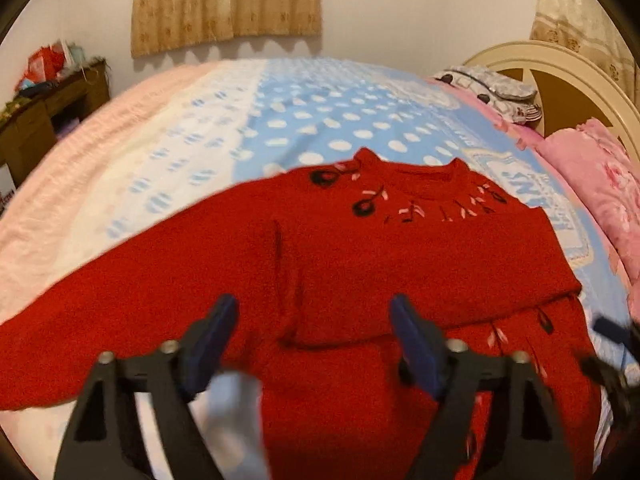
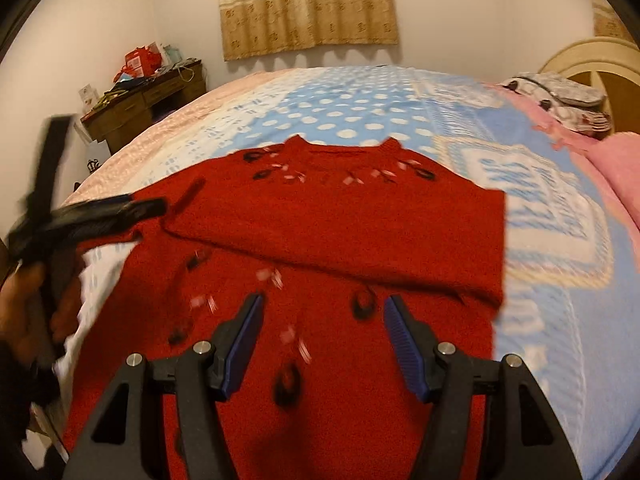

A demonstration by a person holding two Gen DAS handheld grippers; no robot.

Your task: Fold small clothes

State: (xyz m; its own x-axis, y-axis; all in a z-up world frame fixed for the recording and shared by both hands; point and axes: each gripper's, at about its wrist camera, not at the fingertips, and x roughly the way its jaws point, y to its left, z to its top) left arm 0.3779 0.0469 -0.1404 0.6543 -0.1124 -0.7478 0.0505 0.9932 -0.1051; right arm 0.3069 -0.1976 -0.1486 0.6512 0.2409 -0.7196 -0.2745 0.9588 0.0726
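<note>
A red knitted sweater with black and pink embroidery lies flat on the bed, collar away from me. Its right sleeve is folded across the chest; the left sleeve stretches out to the left. My left gripper is open and empty, hovering over the sweater's lower left part. My right gripper is open and empty over the sweater's lower body. The left gripper also shows at the left edge of the right wrist view, held by a hand.
The bed has a blue polka-dot cover with a pink band at the left. Pink pillows and a grey patterned cushion lie by the cream headboard. A cluttered wooden desk stands at the far left wall.
</note>
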